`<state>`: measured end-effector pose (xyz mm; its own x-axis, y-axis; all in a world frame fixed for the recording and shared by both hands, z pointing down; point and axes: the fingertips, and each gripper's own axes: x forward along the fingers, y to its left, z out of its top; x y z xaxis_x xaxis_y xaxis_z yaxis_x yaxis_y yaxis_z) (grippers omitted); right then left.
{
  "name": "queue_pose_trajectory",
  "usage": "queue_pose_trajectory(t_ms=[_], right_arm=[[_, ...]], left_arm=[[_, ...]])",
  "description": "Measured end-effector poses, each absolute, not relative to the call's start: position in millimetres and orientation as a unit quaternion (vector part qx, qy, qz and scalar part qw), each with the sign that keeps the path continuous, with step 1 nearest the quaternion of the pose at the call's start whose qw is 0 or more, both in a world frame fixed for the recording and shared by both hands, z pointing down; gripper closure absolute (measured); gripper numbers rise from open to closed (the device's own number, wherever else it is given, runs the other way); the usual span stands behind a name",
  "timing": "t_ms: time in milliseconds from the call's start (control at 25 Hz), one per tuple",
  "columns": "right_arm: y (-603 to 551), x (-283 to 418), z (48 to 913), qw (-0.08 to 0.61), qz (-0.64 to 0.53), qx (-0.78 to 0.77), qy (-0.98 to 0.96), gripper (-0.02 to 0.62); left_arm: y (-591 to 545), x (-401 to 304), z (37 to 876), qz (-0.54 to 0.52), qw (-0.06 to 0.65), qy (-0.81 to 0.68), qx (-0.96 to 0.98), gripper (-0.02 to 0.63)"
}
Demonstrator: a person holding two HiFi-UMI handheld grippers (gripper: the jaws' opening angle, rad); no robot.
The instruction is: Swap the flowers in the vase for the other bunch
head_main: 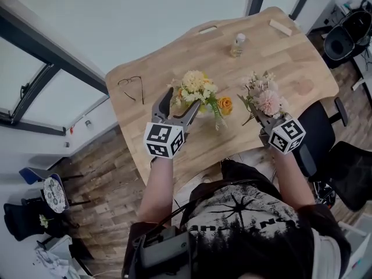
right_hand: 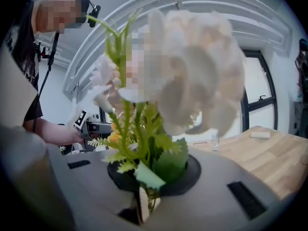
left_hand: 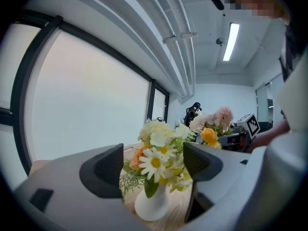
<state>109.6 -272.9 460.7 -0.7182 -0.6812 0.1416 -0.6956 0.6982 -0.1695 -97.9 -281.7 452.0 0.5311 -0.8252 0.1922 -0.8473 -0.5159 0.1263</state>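
Note:
A white vase holds a bunch of yellow, white and orange flowers on the wooden table. My left gripper is open, one jaw on each side of the vase and bunch, and the pads stand clear of them. The blooms hide the vase in the head view. To the right, my right gripper is shut on the stems of a pink and white bunch, held upright above the table. That bunch also shows beyond the vase.
Eyeglasses lie near the table's left corner. A small clear bottle and a wooden block sit at the far side. Black chairs stand to the right of the table. The table's near edge is just in front of the person.

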Motion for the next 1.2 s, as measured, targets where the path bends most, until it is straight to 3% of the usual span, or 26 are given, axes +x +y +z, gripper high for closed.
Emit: queue_pose_trajectory(t_ms=[320, 480, 760, 1200], right_arm=[[-271, 109, 466, 0.039, 0.117, 0.375, -0.919, 0.555], [-272, 110, 471, 0.036, 0.12, 0.372, -0.92, 0.555], [-272, 111, 473, 0.036, 0.122, 0.371, -0.92, 0.555], [-273, 112, 470, 0.035, 0.127, 0.373, -0.918, 0.555]], left_arm=[[-280, -96, 463, 0.087, 0.092, -0.483, 0.867, 0.238], [-279, -100, 460, 0.09, 0.077, -0.496, 0.86, 0.399], [-278, -101, 459, 0.087, 0.074, -0.498, 0.86, 0.538], [-278, -96, 457, 0.076, 0.083, -0.495, 0.862, 0.566]])
